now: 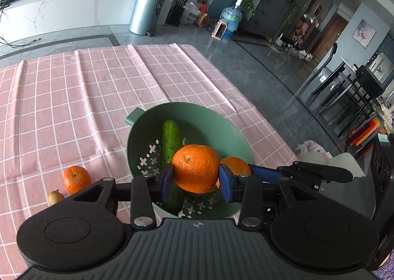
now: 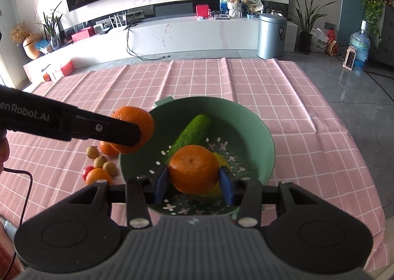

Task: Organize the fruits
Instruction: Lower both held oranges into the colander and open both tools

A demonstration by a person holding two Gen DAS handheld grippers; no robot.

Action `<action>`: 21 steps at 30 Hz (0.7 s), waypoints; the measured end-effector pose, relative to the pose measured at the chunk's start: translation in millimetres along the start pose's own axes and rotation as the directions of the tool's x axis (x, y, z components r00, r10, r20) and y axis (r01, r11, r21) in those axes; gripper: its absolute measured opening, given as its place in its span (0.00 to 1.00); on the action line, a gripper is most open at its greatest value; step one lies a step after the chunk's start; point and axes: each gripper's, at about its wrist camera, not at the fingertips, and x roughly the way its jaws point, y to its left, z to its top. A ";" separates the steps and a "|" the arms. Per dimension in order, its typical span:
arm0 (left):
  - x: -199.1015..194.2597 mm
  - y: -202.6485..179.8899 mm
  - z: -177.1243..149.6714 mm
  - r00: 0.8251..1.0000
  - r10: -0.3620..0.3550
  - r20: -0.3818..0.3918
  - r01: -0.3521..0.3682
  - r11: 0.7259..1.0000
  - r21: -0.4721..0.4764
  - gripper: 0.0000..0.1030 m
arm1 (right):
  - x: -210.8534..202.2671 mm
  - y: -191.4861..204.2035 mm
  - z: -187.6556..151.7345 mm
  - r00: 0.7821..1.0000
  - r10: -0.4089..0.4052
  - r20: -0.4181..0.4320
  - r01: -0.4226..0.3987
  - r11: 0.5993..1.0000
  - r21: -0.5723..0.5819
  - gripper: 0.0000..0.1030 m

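Both tongs are closed on fruit. The left tongs (image 1: 195,180) grip an orange (image 1: 195,168) between the blue pads, and it hangs above the near-left part of the green colander (image 1: 221,117). The right tongs (image 2: 193,181) grip a second orange (image 2: 193,169) over the middle of the same bowl. Inside lie a cucumber (image 2: 190,136) and something yellow (image 2: 222,160), maybe a lemon, half hidden. On the pink checked tabletop (image 2: 283,107), just beside the colander, wait one more orange (image 1: 76,179) and some small brown fruits (image 2: 101,160).

The step in hand seems to be the placing. I think it is best to lower each orange close to the bottom before the pads open, one after the other, so that the two tongs do not knock together. Free spots beside the cucumber are better, because a dropped orange can roll.
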 end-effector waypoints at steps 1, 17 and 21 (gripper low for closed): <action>4.0 1.4 0.2 1.000 0.003 -0.010 -0.003 1.000 -0.001 0.43 | 3.7 -1.8 1.4 1.000 -0.001 -0.006 0.001 1.000 -0.005 0.41; 48.5 19.2 14.2 0.995 0.054 -0.083 -0.053 0.999 0.010 0.44 | 45.5 -7.5 24.6 1.000 -0.011 -0.026 0.008 0.996 -0.087 0.41; 55.1 24.0 16.8 0.994 0.057 -0.095 -0.058 0.998 -0.005 0.44 | 53.7 -7.1 30.7 1.000 -0.013 -0.028 0.010 0.995 -0.104 0.41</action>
